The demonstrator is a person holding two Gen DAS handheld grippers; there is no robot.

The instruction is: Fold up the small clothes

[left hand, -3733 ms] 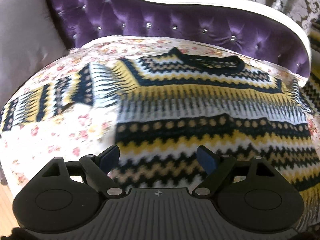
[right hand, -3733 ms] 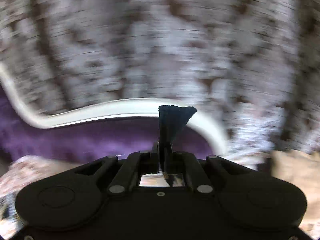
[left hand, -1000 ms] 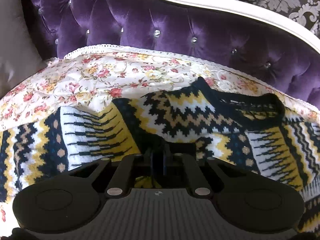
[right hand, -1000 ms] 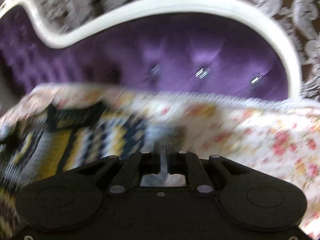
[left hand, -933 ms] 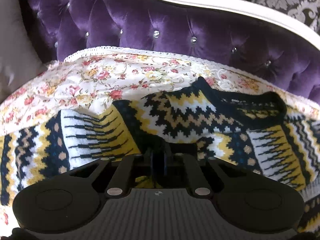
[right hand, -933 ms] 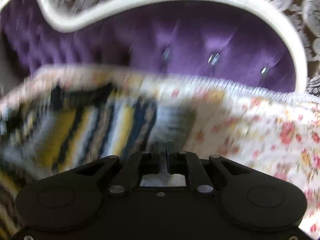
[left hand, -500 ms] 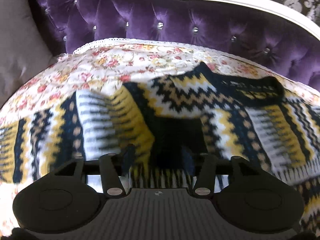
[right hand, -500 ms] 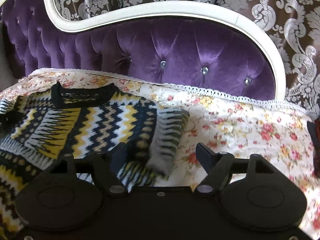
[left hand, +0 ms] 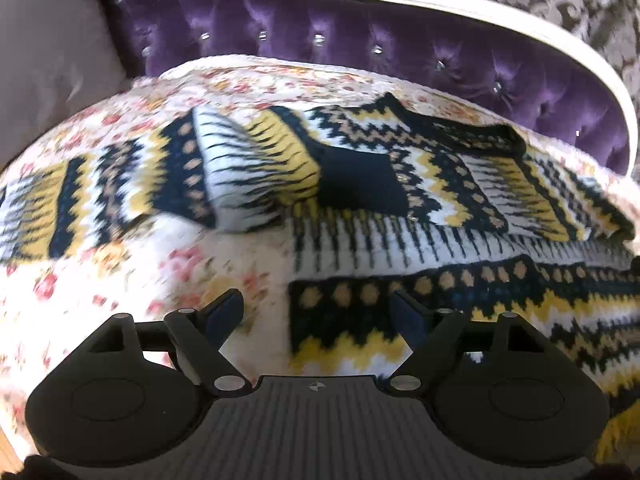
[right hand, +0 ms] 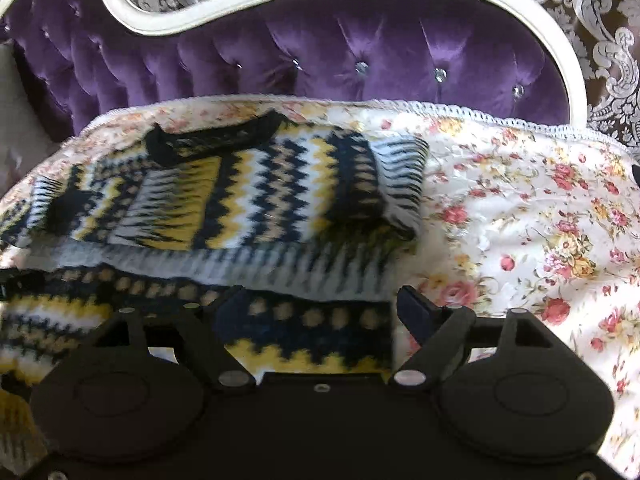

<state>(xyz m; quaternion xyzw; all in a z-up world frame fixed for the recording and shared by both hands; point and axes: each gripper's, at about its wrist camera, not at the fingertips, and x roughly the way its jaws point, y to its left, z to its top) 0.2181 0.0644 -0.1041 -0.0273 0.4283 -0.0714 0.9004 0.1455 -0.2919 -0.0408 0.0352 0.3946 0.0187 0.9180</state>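
Note:
A knitted sweater [left hand: 440,248] with navy, yellow and white zigzag bands lies flat on a floral cover [left hand: 120,280], neck toward the sofa back. One sleeve is folded across the chest, its dark cuff [left hand: 356,180] near the middle; the other sleeve [left hand: 100,188] stretches out left. My left gripper [left hand: 318,310] is open and empty over the sweater's left edge. In the right wrist view the sweater [right hand: 240,196] shows with the folded sleeve's bend [right hand: 400,184] at its right side. My right gripper [right hand: 320,312] is open and empty over the sweater's right lower body.
A purple tufted sofa back [right hand: 320,56] with a white frame [right hand: 560,48] rises behind the cover. A grey cushion [left hand: 48,60] stands at the far left. Bare floral cover [right hand: 540,220] spreads right of the sweater.
Both grippers were shut on the sweater a second ago; they have opened, let go and pulled back toward the hem. The right sleeve now lies folded across the chest.

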